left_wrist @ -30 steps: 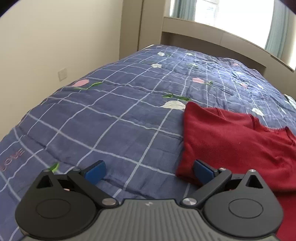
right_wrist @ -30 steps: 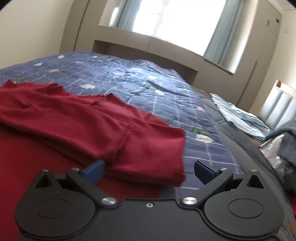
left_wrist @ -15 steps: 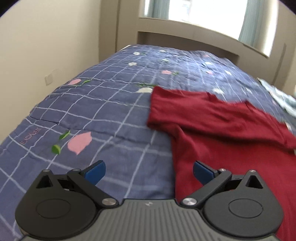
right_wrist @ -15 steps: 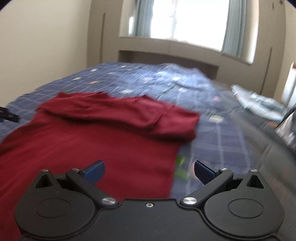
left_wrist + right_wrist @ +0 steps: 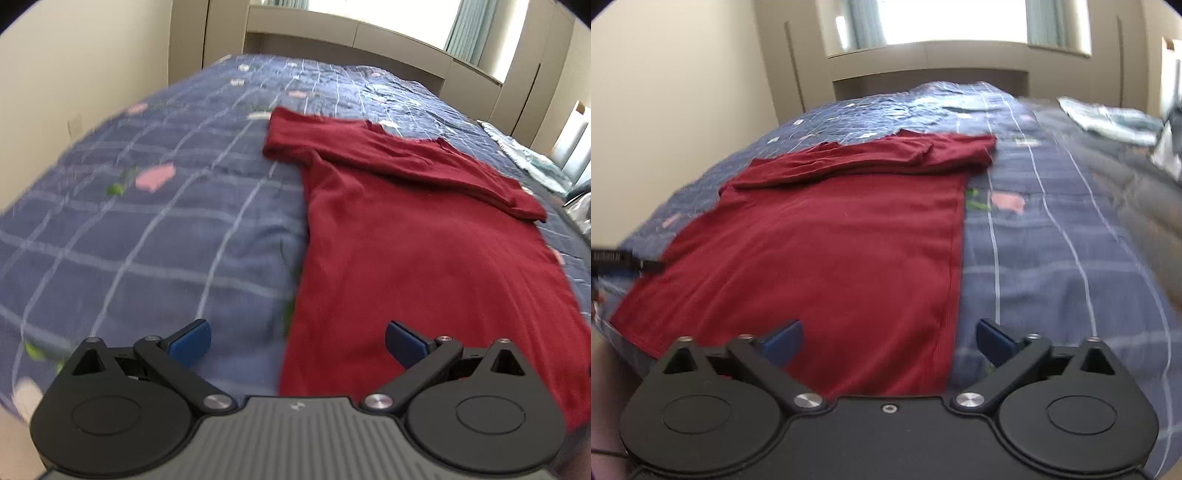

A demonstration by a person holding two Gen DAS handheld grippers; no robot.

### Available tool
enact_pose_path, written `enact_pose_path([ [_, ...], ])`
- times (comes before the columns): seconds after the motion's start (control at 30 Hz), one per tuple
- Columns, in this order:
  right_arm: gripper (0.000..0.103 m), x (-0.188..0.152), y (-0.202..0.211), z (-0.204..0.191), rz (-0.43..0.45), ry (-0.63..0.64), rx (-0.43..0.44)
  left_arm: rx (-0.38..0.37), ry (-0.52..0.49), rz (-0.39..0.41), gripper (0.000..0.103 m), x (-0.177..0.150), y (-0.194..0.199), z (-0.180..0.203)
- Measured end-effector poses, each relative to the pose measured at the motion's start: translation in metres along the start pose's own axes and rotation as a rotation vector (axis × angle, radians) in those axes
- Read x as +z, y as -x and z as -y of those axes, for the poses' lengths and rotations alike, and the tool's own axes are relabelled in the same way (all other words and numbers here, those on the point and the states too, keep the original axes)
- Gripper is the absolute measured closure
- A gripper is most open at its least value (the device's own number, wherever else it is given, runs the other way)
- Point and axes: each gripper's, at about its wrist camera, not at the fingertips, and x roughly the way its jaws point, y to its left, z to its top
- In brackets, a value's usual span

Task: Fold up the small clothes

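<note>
A dark red shirt (image 5: 417, 236) lies flat on the blue checked quilt (image 5: 147, 229), its sleeves folded across the top part. It also shows in the right wrist view (image 5: 842, 251). My left gripper (image 5: 297, 341) is open and empty, over the shirt's near left hem corner. My right gripper (image 5: 888, 339) is open and empty, over the shirt's near right hem corner. The left gripper's tip (image 5: 635, 263) shows at the left edge of the right wrist view.
The bed's near edge lies just under both grippers. A beige wall (image 5: 85, 74) runs along the left side. A window ledge (image 5: 931, 55) stands behind the bed. A pile of light cloth (image 5: 1108, 118) lies at the far right of the bed.
Both grippers have pulled back from the shirt's folded sleeves toward its near hem. Both stayed open. The whole shirt body has come into view.
</note>
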Motion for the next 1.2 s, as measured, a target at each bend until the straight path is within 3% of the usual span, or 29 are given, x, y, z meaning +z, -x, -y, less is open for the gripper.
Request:
enact_pose_path([
  [0.4,0.049,-0.017,0.020,0.003,0.017,-0.110,-0.031,-0.052,0.046,-0.037,0.013,-0.026,0.024,-0.013],
  [0.53,0.058,-0.023,0.025,0.005,0.015,-0.139,-0.053,-0.032,0.035,-0.042,0.028,-0.029,0.027,-0.015],
  [0.73,0.077,-0.025,0.031,-0.001,0.020,-0.139,-0.066,-0.069,0.029,-0.077,0.052,-0.033,0.035,-0.011],
  [0.83,0.086,-0.024,0.031,-0.005,0.022,-0.119,-0.068,-0.066,0.009,-0.090,0.078,-0.034,0.037,-0.006],
  [0.93,0.091,-0.021,0.034,-0.008,0.029,-0.079,-0.077,-0.021,-0.005,-0.108,0.095,-0.031,0.039,0.000],
  [1.2,0.095,-0.015,0.060,-0.008,0.053,-0.028,-0.067,-0.010,-0.094,-0.038,0.100,-0.028,0.071,0.020],
])
